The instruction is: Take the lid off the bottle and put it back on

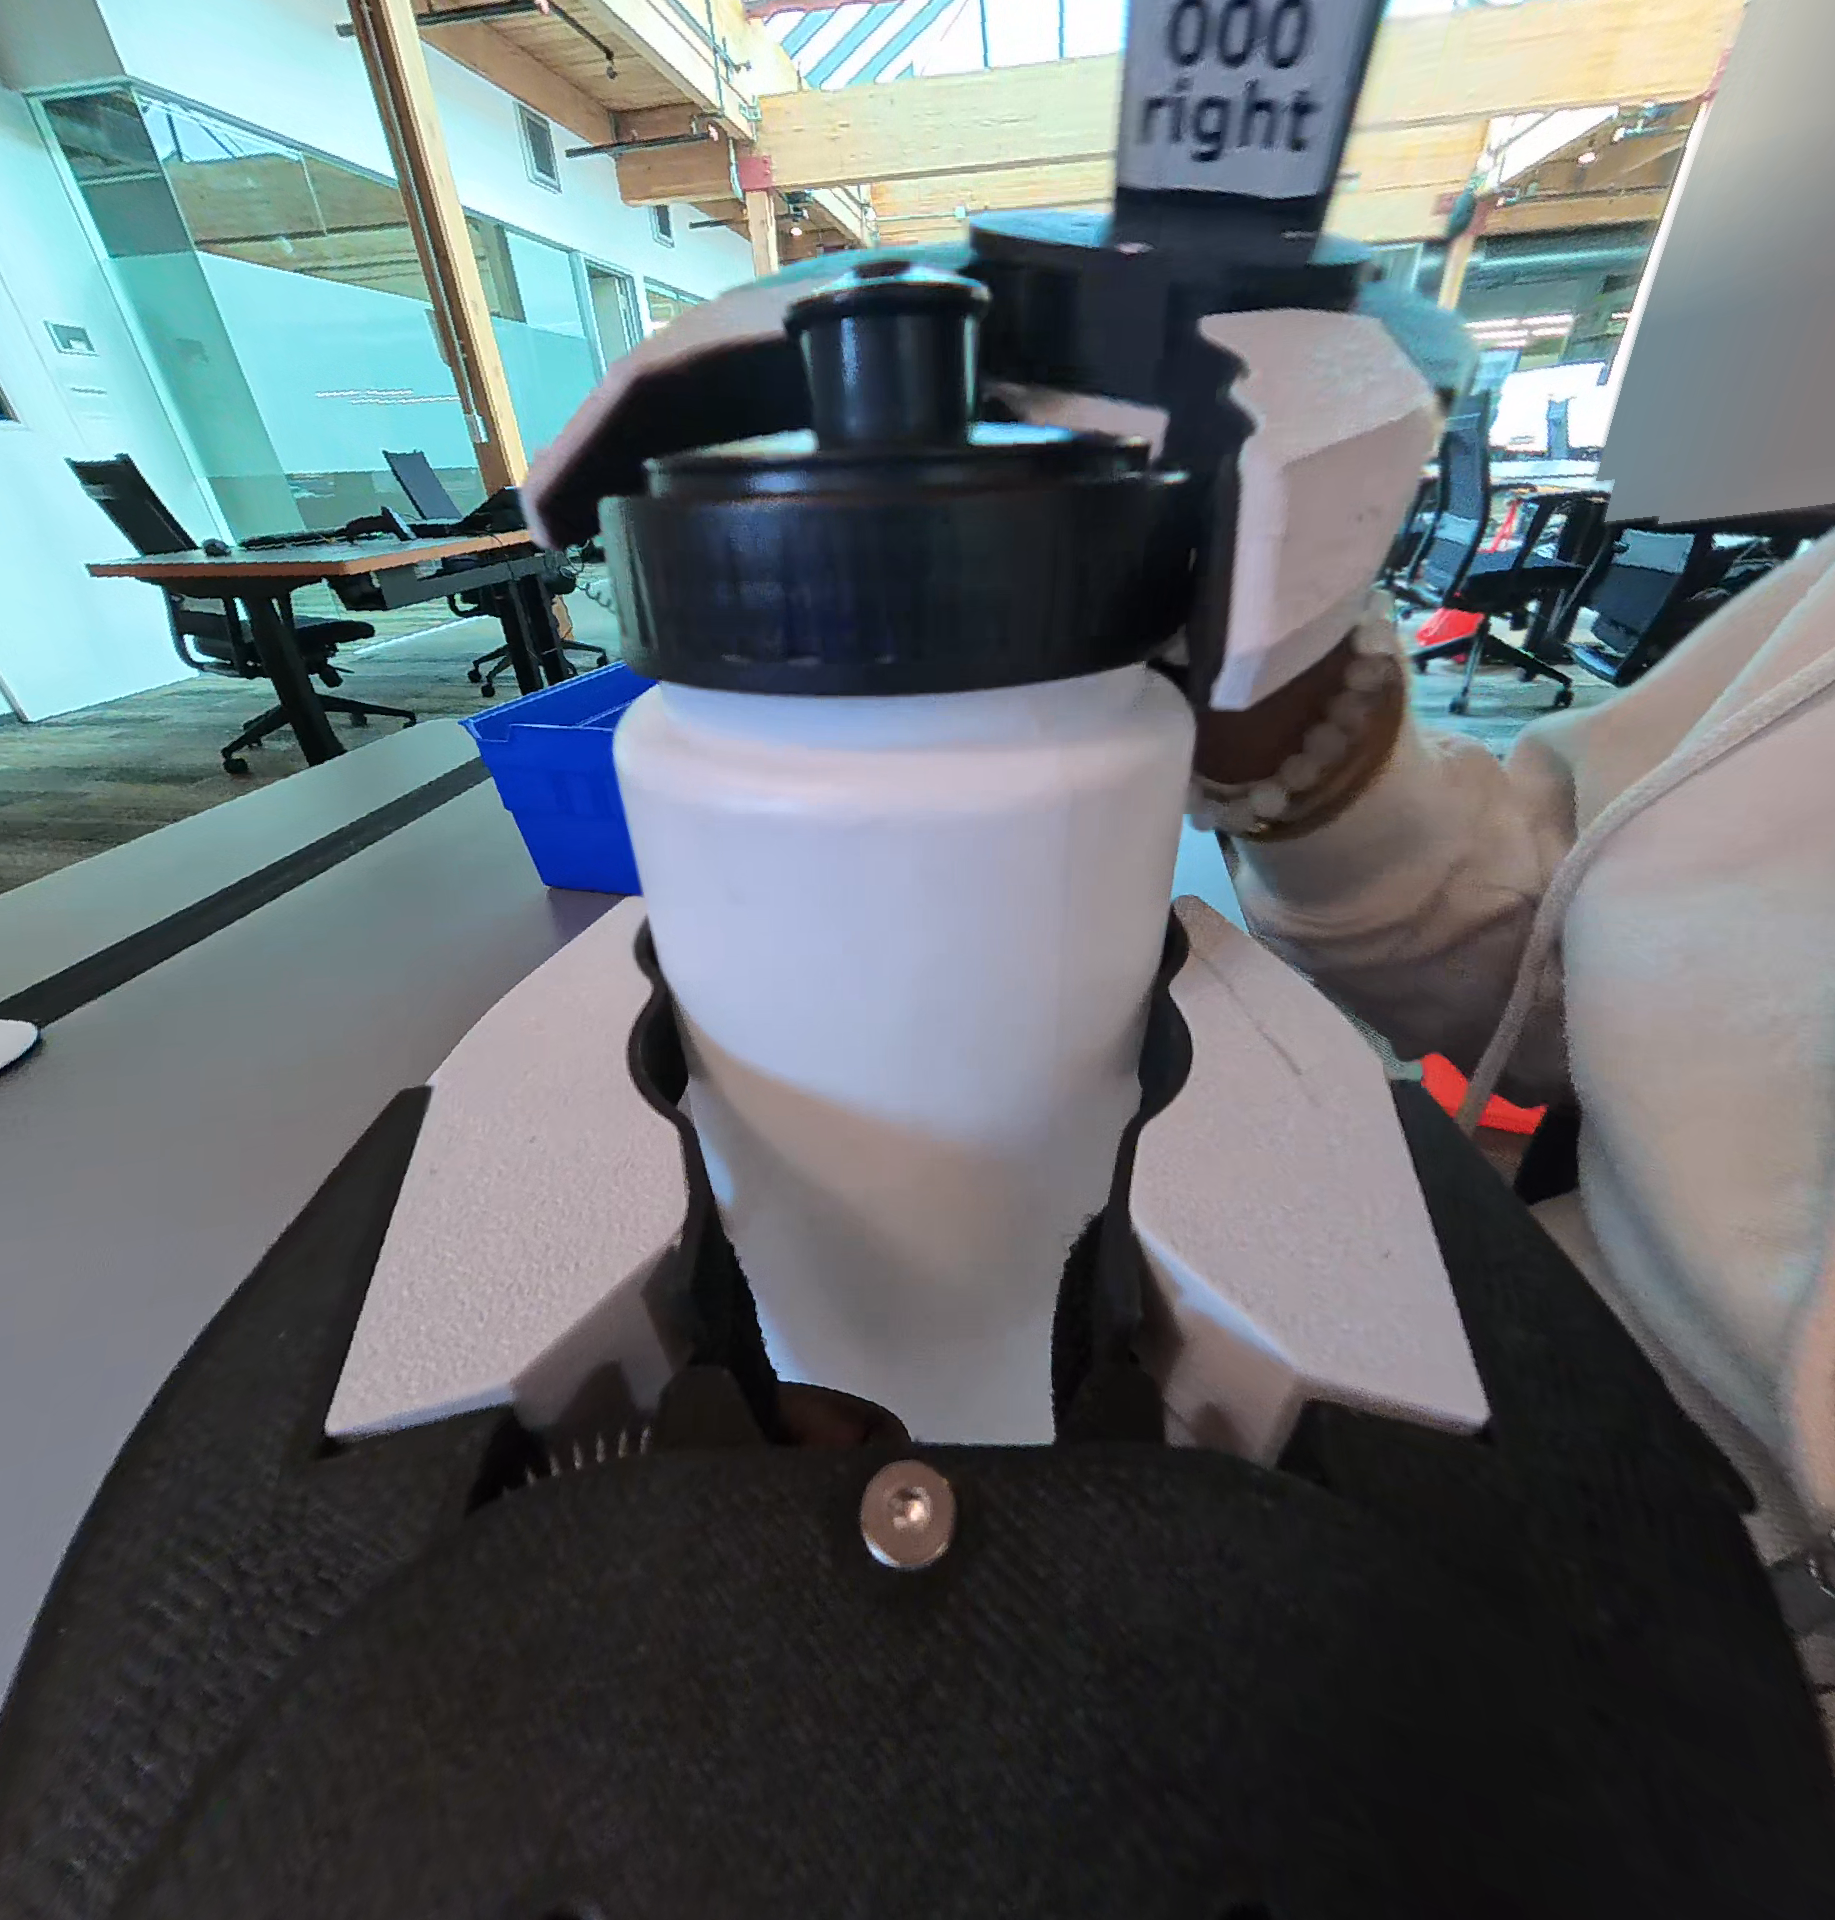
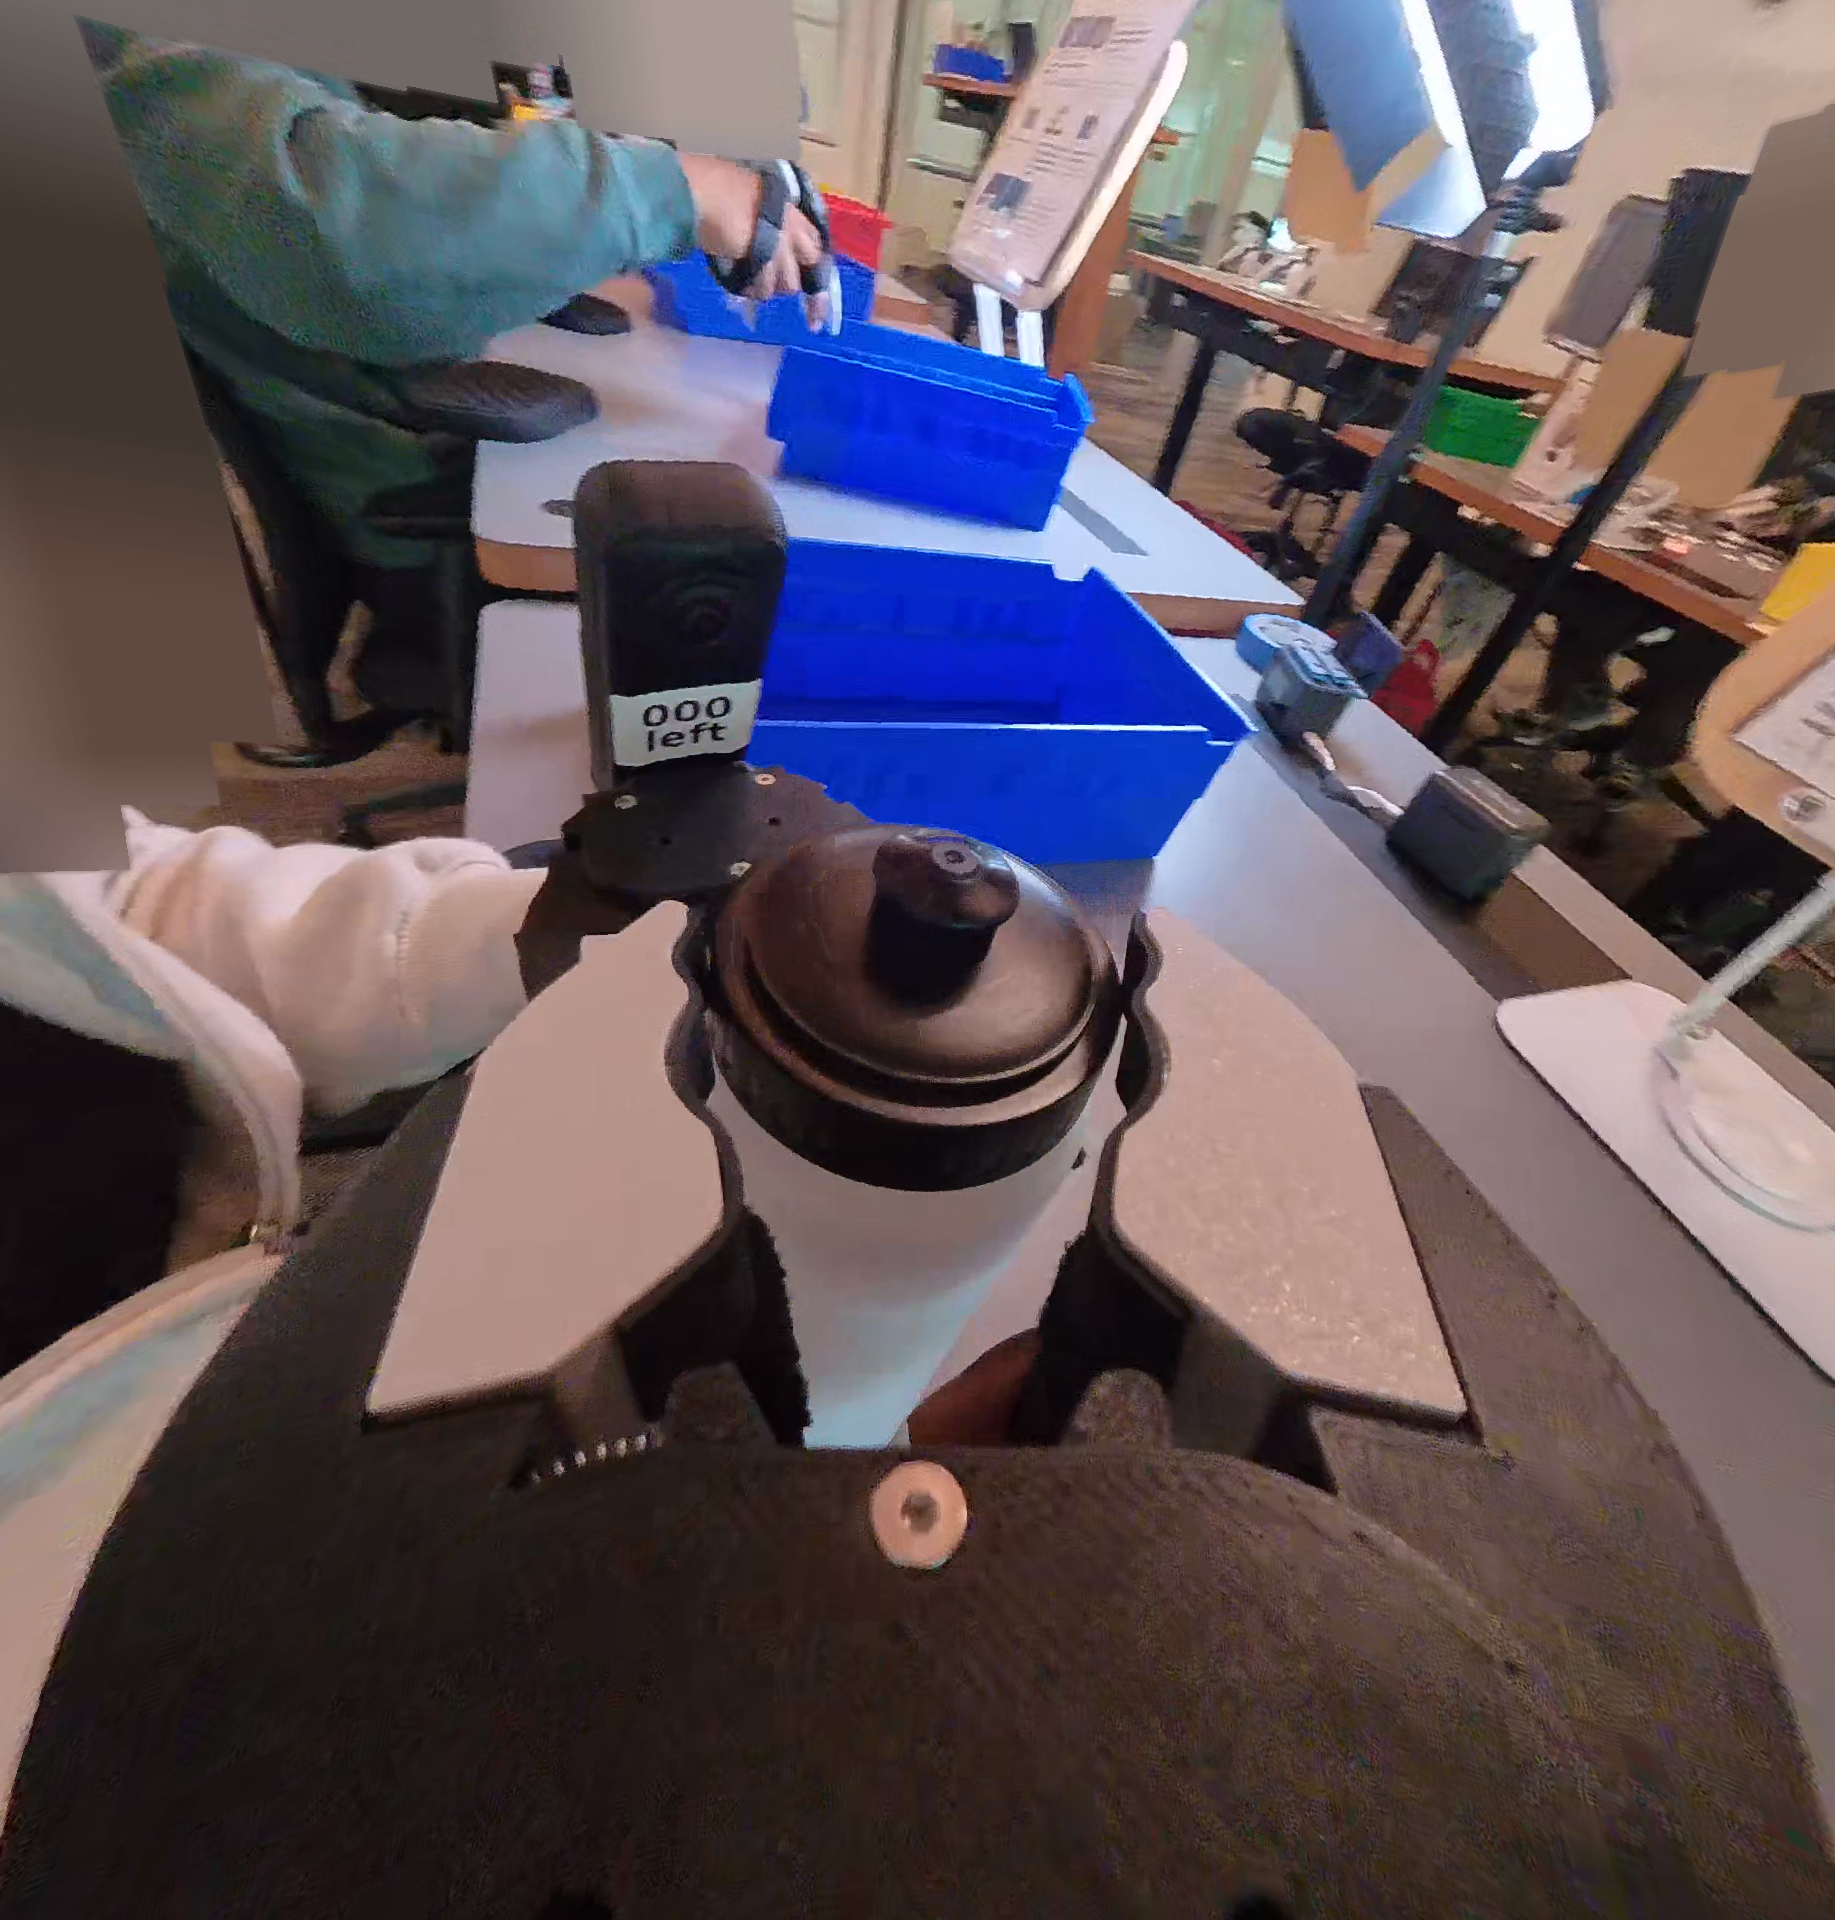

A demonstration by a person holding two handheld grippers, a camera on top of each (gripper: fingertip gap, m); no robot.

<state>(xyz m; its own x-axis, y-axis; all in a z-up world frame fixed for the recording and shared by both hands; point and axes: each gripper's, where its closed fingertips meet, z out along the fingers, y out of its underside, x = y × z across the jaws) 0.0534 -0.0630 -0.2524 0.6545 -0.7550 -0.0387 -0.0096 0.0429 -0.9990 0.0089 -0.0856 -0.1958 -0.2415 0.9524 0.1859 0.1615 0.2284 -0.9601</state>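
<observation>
A white bottle [image 1: 892, 883] stands upright in my left gripper [image 1: 908, 966], whose fingers are shut on its body. Its black lid [image 1: 892, 592], with a spout on top, sits on the bottle's neck. My right gripper [image 2: 913, 956] is shut around the lid [image 2: 913, 1049], one finger on each side of its rim, with the white bottle [image 2: 892, 1268] below it. In the left wrist view the right gripper [image 1: 944, 499] reaches the lid from the far side. The bottle's base is hidden.
A grey table [image 2: 1308, 935] lies below. A blue bin [image 2: 996, 717] stands just beyond the bottle, with another [image 2: 923, 436] farther off; one also shows in the left wrist view [image 1: 560, 769]. A white lamp base [image 2: 1671, 1122] and small grey boxes [image 2: 1464, 842] are at the right. Another person [image 2: 373, 260] works at the far table.
</observation>
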